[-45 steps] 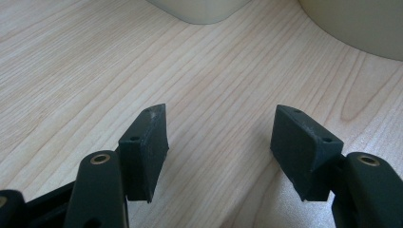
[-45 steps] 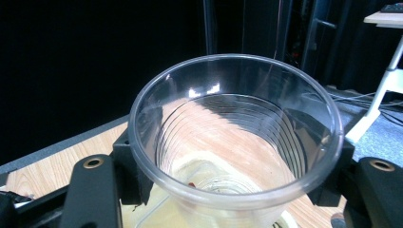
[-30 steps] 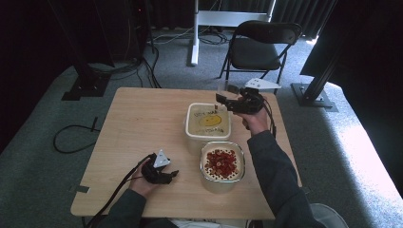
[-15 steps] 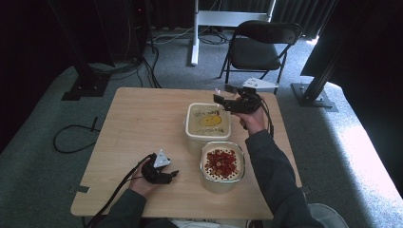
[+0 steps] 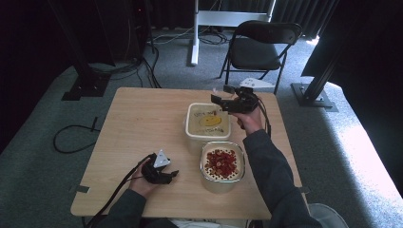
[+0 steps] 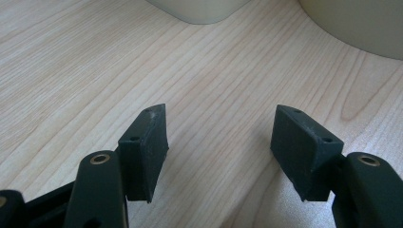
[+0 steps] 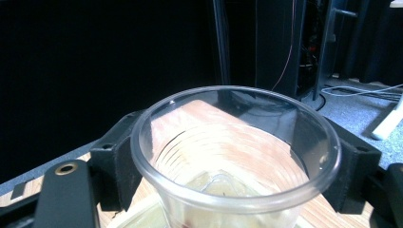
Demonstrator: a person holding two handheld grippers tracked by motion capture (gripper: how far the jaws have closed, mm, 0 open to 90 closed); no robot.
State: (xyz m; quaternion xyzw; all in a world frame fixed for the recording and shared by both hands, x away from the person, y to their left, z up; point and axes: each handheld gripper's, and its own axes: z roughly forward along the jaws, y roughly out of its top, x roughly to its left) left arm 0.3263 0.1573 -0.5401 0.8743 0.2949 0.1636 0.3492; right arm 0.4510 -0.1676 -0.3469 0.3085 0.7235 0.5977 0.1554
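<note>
My right gripper (image 5: 223, 99) hangs over the far right corner of a square cream container (image 5: 207, 121) with yellow content. It is shut on a clear plastic cup (image 7: 235, 156), whose rim sits between the black pads (image 7: 114, 166). The cup (image 5: 218, 91) is faint in the high view. A second container (image 5: 222, 164), full of red pieces, stands nearer the person. My left gripper (image 5: 166, 175) rests on the table (image 5: 138, 123) near the front edge, to the left of the red-filled container. Its pads (image 6: 145, 142) stand apart over bare wood with nothing between them.
A black folding chair (image 5: 259, 47) stands beyond the table's far right corner. A white stand foot (image 5: 228, 19) and cables lie on the grey carpet behind. Dark frames flank both sides. The table's left half is bare wood.
My right gripper with the cup has shifted slightly left and toward the square container's far corner. The left gripper has stayed put.
</note>
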